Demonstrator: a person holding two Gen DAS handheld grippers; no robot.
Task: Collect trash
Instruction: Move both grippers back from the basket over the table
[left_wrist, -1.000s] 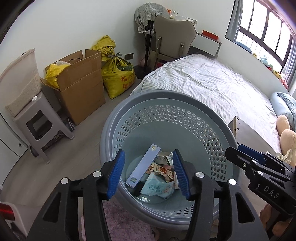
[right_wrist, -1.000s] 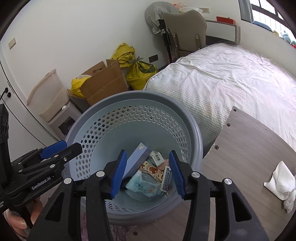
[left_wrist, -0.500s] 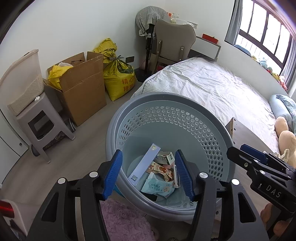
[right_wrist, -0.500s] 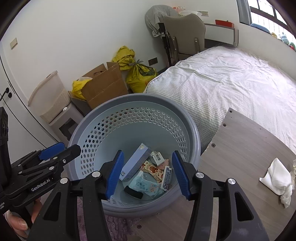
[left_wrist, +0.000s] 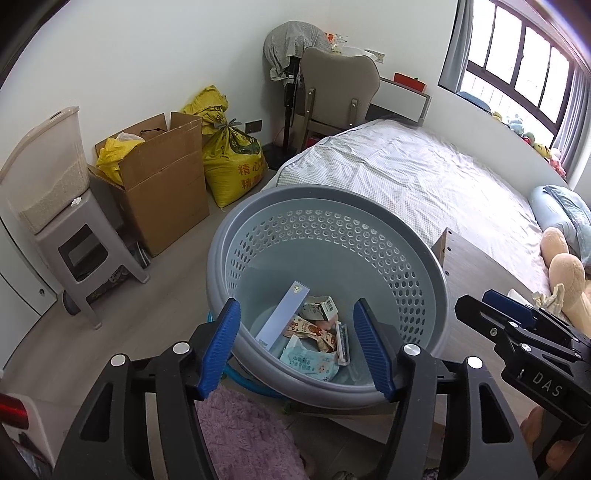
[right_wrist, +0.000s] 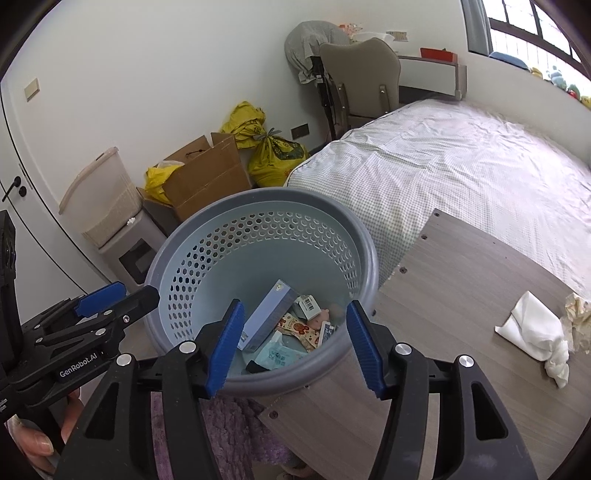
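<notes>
Both held above a grey perforated basket (left_wrist: 369, 236), pointed down into it. Left claw (left_wrist: 297, 347) spread apart, blue pads (left_wrist: 221, 350) clear of everything, nothing between them; jaws just been opening. Right claw (right_wrist: 295, 341) likewise apart and empty, jaws just been opening, blue pads (right_wrist: 364, 347) hanging over the basket's near rim. In the basket's bottom, the collected trash: a long pale-blue box (left_wrist: 282, 314) leaning against the left side, a small white carton with a barcode (left_wrist: 327, 306) just right of it, a printed snack wrapper (left_wrist: 310, 330) in the middle, a light-green tissue pack (left_wrist: 308, 360) nearest the near wall, a thin white blister strip (left_wrist: 343, 341) at its right. Right of the basket, a wooden desk (right_wrist: 461, 295) touching its rim, with a crumpled white tissue (right_wrist: 532, 332) and a second, beige crumpled scrap (right_wrist: 578, 306) well apart from the basket. Beyond the basket, a bed (left_wrist: 424, 177) with a checked sheet. Left of the basket, a cardboard box (left_wrist: 162, 181), a yellow sack (left_wrist: 236, 162) and a grey stool (left_wrist: 81, 240). Below the basket's near edge, a purple fuzzy rug (left_wrist: 240, 432).
</notes>
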